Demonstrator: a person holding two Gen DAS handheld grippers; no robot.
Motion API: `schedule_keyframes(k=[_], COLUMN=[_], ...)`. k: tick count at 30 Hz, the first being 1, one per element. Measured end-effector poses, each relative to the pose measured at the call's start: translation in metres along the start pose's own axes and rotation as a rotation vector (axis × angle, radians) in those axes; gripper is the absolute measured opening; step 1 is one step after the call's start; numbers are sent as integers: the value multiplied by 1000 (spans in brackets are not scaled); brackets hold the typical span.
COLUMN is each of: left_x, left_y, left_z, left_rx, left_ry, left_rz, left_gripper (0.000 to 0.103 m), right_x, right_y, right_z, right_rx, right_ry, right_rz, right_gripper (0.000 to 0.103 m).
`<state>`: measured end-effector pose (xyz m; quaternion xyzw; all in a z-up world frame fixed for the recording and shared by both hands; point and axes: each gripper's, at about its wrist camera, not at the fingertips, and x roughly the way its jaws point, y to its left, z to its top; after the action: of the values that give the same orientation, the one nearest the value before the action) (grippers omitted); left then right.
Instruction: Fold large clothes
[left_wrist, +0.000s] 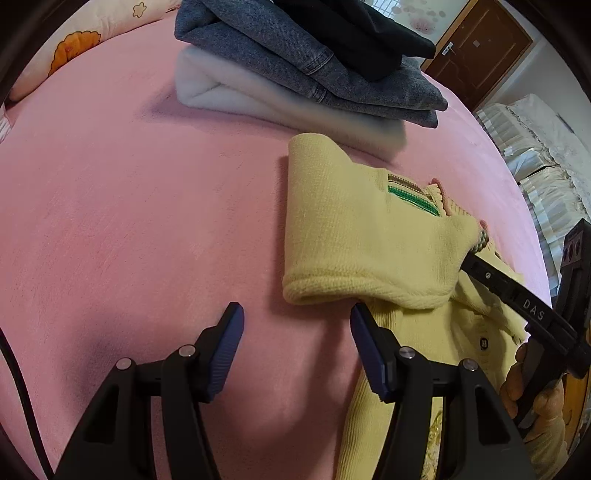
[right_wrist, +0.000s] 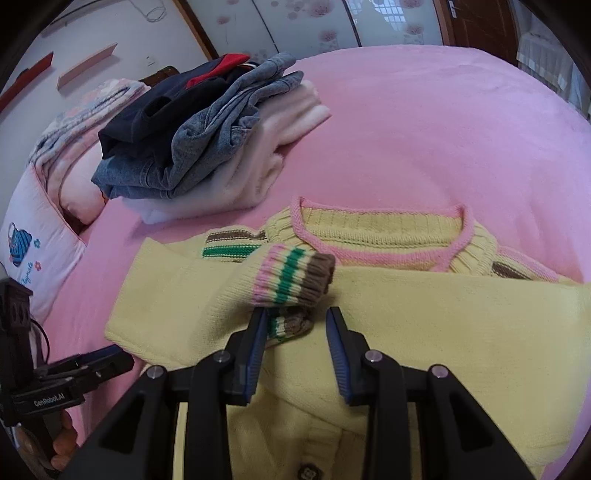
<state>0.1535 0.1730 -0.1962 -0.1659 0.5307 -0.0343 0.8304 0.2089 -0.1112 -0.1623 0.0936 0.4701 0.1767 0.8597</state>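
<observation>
A yellow knit cardigan (right_wrist: 424, 325) lies on the pink bed (right_wrist: 424, 129), both sleeves folded across its chest. One striped cuff (right_wrist: 291, 277) rests just ahead of my right gripper (right_wrist: 297, 317). A second cuff (right_wrist: 291, 326) lies between its partly parted fingers and touches only the left pad. In the left wrist view the folded sleeve (left_wrist: 351, 236) sits right of my left gripper (left_wrist: 295, 317), which is open over bare pink cover, its right finger beside the cardigan's edge. The right gripper (left_wrist: 517, 295) reaches in behind the sleeve. The left gripper (right_wrist: 107, 356) shows low on the left.
A stack of folded clothes (right_wrist: 192, 140) (white fleece, denim, dark garments) sits behind the cardigan (left_wrist: 295, 66). A pillow (right_wrist: 37, 251) lies at the bed's left edge. A brown door (left_wrist: 480, 48) and white covered furniture (left_wrist: 535, 147) stand beyond. A person's hand (left_wrist: 535, 406) holds the right gripper.
</observation>
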Motion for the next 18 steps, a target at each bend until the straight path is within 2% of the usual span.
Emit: schedule_keyframes(k=[2,4,8,15,18], left_x=[2,3,3,1,2], left_y=[-3,-5,-8,-15,-25], left_z=[3,5,5,5,6], left_rx=[-6,-9,-10,-3,6], left_ry=[0,0,-2,-4,0], left_rz=[1,0,3,-1,-5], left_gripper=[58,58,58,58,58], right_x=[3,2,-22,-109,-131], right_y=[4,6,15,21,14], right_z=[0,-1,0,10,14], right_rx=[-13,-25,-65,-111,-116], right_ry=[17,15,-40,-271,-337], right_rz=[30,36,16,-52,-128], right_gripper=[15,10,9,8,8])
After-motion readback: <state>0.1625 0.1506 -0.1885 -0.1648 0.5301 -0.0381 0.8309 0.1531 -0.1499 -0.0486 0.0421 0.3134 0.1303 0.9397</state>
